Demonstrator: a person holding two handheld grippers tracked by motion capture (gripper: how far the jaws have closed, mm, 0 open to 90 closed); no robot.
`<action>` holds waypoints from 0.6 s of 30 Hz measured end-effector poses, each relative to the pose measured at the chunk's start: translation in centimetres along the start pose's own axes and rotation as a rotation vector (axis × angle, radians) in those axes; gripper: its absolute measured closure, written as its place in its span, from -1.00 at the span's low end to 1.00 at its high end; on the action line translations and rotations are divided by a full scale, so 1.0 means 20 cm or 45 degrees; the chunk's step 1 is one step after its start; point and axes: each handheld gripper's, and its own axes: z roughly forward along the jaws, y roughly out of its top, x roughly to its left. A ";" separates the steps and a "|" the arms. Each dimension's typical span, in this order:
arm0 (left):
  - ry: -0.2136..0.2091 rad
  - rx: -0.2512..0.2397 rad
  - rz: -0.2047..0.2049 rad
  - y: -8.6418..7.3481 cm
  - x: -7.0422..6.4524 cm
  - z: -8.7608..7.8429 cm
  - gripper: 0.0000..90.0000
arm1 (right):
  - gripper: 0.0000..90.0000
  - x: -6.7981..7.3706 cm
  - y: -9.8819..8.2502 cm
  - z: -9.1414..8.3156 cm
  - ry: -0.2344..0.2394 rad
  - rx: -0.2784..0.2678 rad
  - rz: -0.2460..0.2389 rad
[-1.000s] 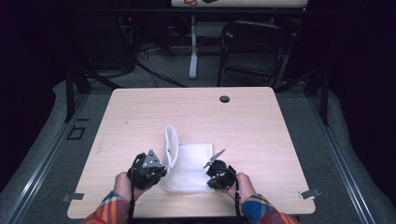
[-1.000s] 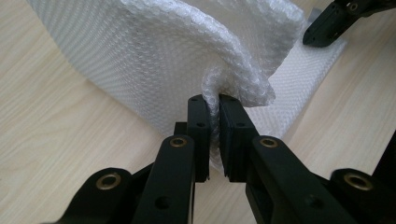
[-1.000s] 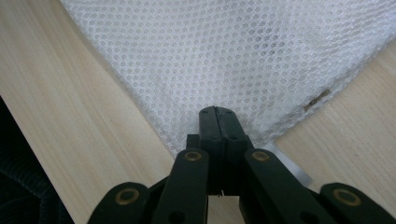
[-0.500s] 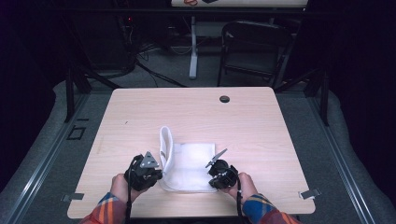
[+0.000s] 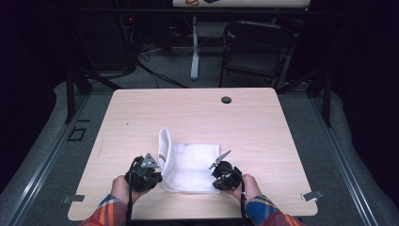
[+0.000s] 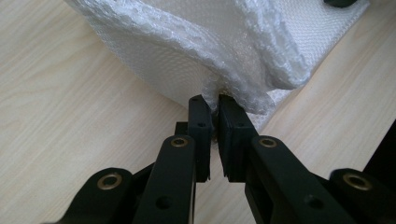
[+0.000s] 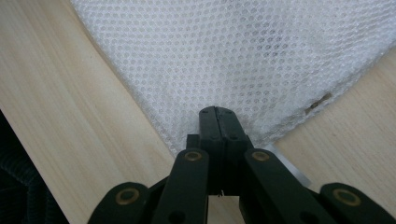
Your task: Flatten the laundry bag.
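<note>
The white mesh cloth (image 5: 190, 165) lies flat near the table's (image 5: 263, 127) front edge, well short of the black grommet (image 5: 226, 100), its left side rolled up in a ridge. Compared with a second ago, both hands have drawn slightly toward the front edge, the cloth barely shifting. The left gripper (image 6: 212, 105) pinches the near left corner, jaws almost together; the right gripper (image 7: 218, 113) is fully closed on the near right corner. Likely both corners are secured for a fold away from the person.
</note>
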 end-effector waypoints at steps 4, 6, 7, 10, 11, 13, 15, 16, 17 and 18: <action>-0.005 0.035 -0.007 -0.02 0.01 0.00 0.77 | 1.00 -0.01 -0.01 0.00 0.000 0.001 0.005; -0.003 0.041 -0.023 -0.03 0.03 -0.01 0.67 | 1.00 -0.02 -0.01 -0.01 0.003 0.017 0.004; -0.002 0.054 -0.028 -0.03 0.03 -0.01 0.60 | 1.00 -0.02 -0.01 -0.01 0.002 0.007 0.013; -0.005 0.079 -0.058 -0.05 0.05 -0.02 0.35 | 1.00 -0.03 -0.02 -0.02 -0.009 0.022 0.010; -0.003 0.087 -0.060 -0.05 0.06 -0.02 0.31 | 1.00 -0.04 -0.02 -0.02 -0.008 0.032 0.007; 0.012 0.102 -0.069 -0.06 0.07 -0.03 0.13 | 1.00 -0.05 -0.03 -0.02 -0.009 0.035 0.004; 0.012 0.096 -0.090 -0.08 0.08 -0.05 0.00 | 1.00 -0.06 -0.03 -0.03 -0.011 0.034 0.004; 0.015 0.099 -0.088 -0.08 0.08 -0.06 -0.05 | 1.00 -0.06 -0.03 -0.03 -0.015 0.045 0.003; 0.016 0.092 -0.105 -0.09 0.09 -0.06 -0.09 | 1.00 -0.06 -0.03 -0.03 -0.017 0.049 0.005; 0.022 0.092 -0.105 -0.10 0.10 -0.07 -0.14 | 1.00 -0.07 -0.03 -0.04 -0.010 0.051 0.007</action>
